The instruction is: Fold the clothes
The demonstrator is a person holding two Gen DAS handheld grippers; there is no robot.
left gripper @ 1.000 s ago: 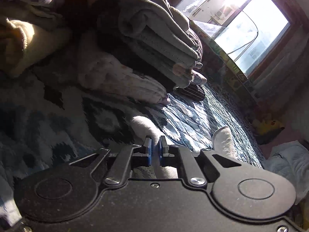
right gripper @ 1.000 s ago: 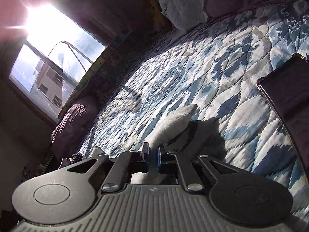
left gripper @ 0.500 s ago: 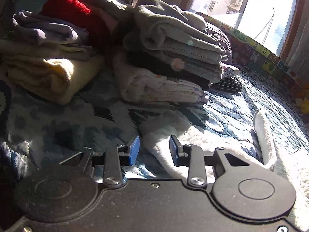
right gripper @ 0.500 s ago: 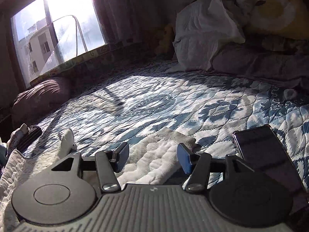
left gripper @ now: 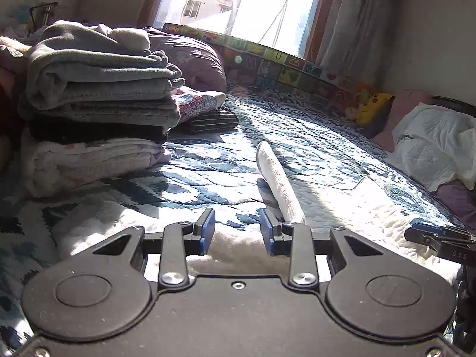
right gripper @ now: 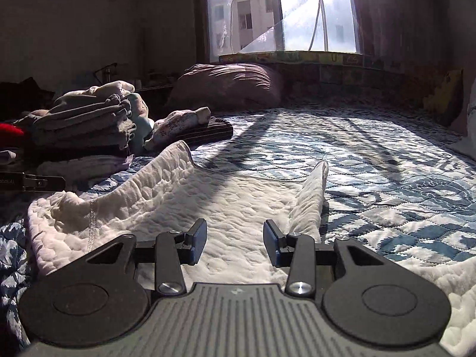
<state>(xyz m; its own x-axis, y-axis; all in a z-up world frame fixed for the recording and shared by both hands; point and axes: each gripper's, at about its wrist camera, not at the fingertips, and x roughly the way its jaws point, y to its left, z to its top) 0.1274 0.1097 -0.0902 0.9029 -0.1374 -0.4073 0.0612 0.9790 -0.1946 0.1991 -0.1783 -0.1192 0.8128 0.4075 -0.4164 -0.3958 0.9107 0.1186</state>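
white garment (right gripper: 238, 208) flat beneath spread fingers (right gripper: 197, 238)

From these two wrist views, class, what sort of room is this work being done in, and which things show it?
Most likely a home bedroom. The work surface is a bed with a blue patterned quilt, pillows lie near the window, and folded clothes are stacked on the bed.

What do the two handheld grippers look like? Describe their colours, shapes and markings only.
The left gripper is matt black: a smooth body, two round discs, silver screws, angular link arms and blue pads. The right gripper has the same black discs, links and blue pads, but its body is grey and ribbed with a small white mark. No cables or sleeves show.
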